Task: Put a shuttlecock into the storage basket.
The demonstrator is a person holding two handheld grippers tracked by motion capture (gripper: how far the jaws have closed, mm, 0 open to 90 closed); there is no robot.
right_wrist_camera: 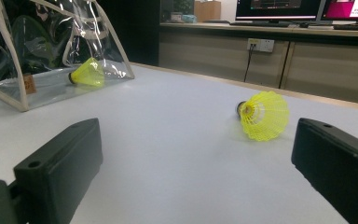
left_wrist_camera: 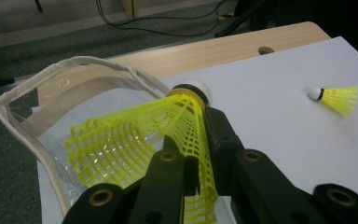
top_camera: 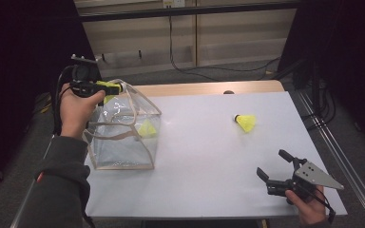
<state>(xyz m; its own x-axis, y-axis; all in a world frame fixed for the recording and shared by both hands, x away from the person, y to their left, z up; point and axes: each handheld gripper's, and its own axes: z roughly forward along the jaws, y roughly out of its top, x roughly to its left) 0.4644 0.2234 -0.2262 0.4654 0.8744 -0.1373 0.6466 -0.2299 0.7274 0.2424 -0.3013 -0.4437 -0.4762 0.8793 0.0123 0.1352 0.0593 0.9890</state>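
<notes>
One yellow shuttlecock point(top_camera: 147, 128) is already lodged inside the clear bag point(top_camera: 105, 153); a second shuttlecock point(left_wrist_camera: 168, 140) is clamped by its skirt in the left gripper point(top_camera: 115, 88), held over the bag's open rim and not yet released; a third shuttlecock point(top_camera: 245, 122) is left lying on the white table point(top_camera: 209, 156), well apart from the bag; the right gripper point(top_camera: 275, 165) is rested near the table's front edge, jaws spread and empty.
</notes>
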